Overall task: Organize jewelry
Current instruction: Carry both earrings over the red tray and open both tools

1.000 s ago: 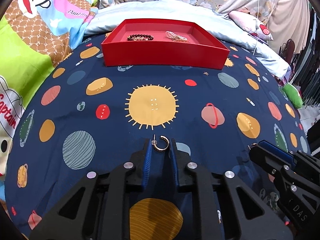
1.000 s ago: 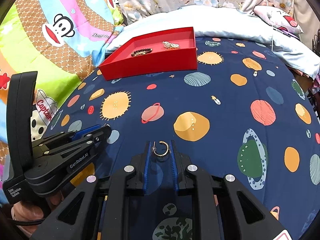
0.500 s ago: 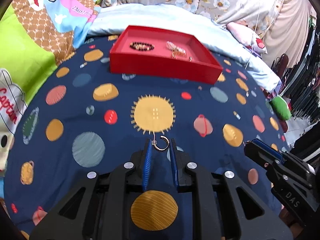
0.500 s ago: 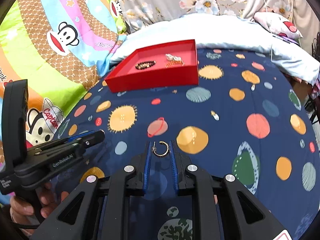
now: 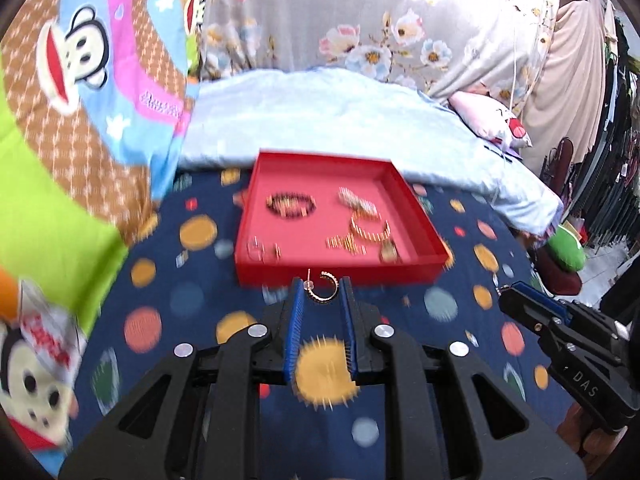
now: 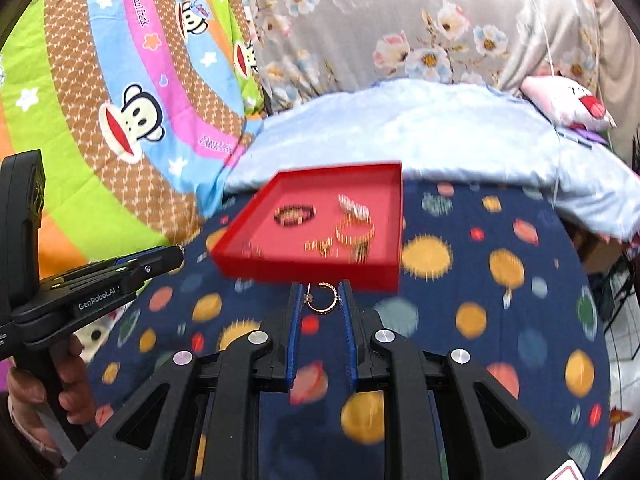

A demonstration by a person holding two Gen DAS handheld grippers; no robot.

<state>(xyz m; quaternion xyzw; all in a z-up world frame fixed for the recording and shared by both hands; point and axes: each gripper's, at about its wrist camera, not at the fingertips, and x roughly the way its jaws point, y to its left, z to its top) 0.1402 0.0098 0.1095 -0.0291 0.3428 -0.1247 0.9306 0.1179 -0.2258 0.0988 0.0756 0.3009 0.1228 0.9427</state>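
you grasp one hoop earring (image 5: 323, 291) in the left gripper (image 5: 322, 294) and one (image 6: 322, 299) in the right gripper (image 6: 320, 300). ahead of both, the red tray (image 5: 340, 272) already holds several pieces; these two remain.

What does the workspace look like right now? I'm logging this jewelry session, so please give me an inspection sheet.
Surface: bed under a navy planet-print sheet.
Job's things: red tray holding a dark bead bracelet, a gold bangle and blurred small pieces; one gold hoop earring in the left gripper, another hoop earring in the right gripper.
Clutter: nothing seen on the sheet.
Grippers: both closed on their earrings, fingers pointing toward the tray.
Cables: a thin white cord hanging at the far right.
Surroundings: monkey-print quilt, floral fabric, pale blue blanket, hanging clothes.
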